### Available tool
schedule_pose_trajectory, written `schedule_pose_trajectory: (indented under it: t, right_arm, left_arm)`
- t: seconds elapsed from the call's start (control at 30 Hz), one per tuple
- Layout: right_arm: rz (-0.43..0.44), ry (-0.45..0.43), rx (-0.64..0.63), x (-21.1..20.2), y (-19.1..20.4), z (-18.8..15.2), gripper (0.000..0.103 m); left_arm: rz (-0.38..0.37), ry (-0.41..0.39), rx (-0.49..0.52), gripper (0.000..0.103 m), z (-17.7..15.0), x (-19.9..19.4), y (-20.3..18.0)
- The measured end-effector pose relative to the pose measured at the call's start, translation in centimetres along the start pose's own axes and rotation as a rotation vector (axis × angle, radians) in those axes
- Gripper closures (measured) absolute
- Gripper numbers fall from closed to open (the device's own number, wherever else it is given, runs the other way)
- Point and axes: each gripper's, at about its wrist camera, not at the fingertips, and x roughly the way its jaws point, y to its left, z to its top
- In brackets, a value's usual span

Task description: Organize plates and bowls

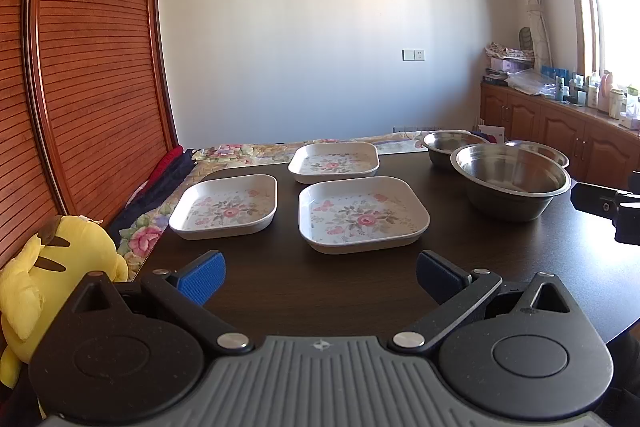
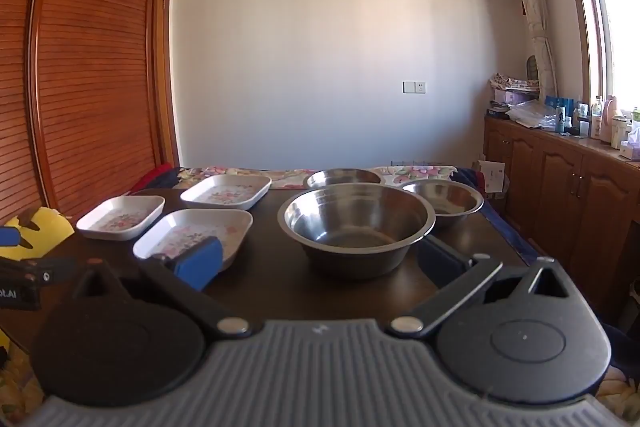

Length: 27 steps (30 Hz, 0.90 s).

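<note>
Three floral square plates, none stacked: nearest plate [image 1: 363, 213] twd the near edge, mid-desk; second plate [image 1: 225, 206] beside it twd the left edge, a gap between; third plate [image 1: 334, 161] behind them by the far edge. Three steel bowls on the right half, also unstacked: large bowl [image 2: 357, 225] in front, two smaller behind it, far bowl [image 2: 343, 178] at the far edge and right bowl [image 2: 443, 198] twd the far right corner. Rims of the bowls look close together; contact cannot be told.

Step judged: start of task, nothing gathered yet. Left tool [image 1: 320, 277] is held over the near edge, jaws fully apart, nothing between, aimed at the nearest plate. Right tool [image 2: 320, 259] likewise wide open and empty, facing the large bowl, just short of it.

Next move, est.: one rim to be pinched, item lifted and nested into its like. A plate rim is low and sloped, so a shallow approach is needed; the steel rim is thin, slip poss.

Surroundings: dark desk [image 1: 280, 291]; yellow plush toy [image 1: 52, 267] off the near left corner; floral cloth [image 1: 140, 239] along the left and far edges. Nothing lies between the tools and their targets.
</note>
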Motion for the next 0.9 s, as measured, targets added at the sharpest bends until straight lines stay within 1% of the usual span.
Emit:
schedule_pose_trajectory:
  t: [0.9]
  right_arm:
    - [0.000, -0.006, -0.001, -0.29, 0.41, 0.05, 0.000]
  left_arm:
    - [-0.001, -0.001, 0.011, 0.000, 0.07, -0.21, -0.20]
